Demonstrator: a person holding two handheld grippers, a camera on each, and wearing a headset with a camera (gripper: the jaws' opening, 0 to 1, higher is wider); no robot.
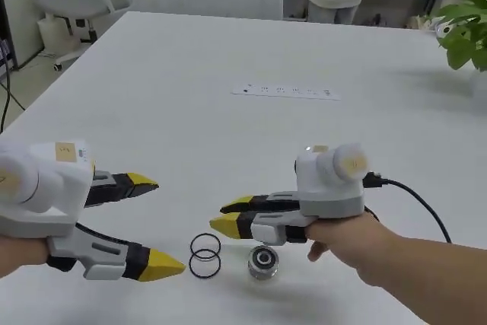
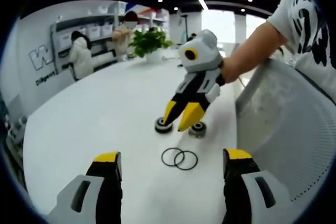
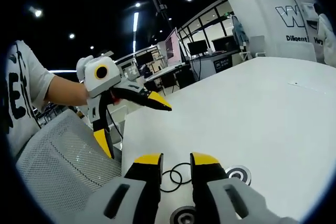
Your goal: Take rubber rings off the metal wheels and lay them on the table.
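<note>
Two thin black rubber rings (image 1: 205, 254)

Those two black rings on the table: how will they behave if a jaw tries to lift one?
Probably floppy and very light: the rings are thin black loops. They lie flat on the table and overlap, so a jaw may struggle to get under one, or may drag both along. Lying flat like that, they seem unlikely to roll.
</note>
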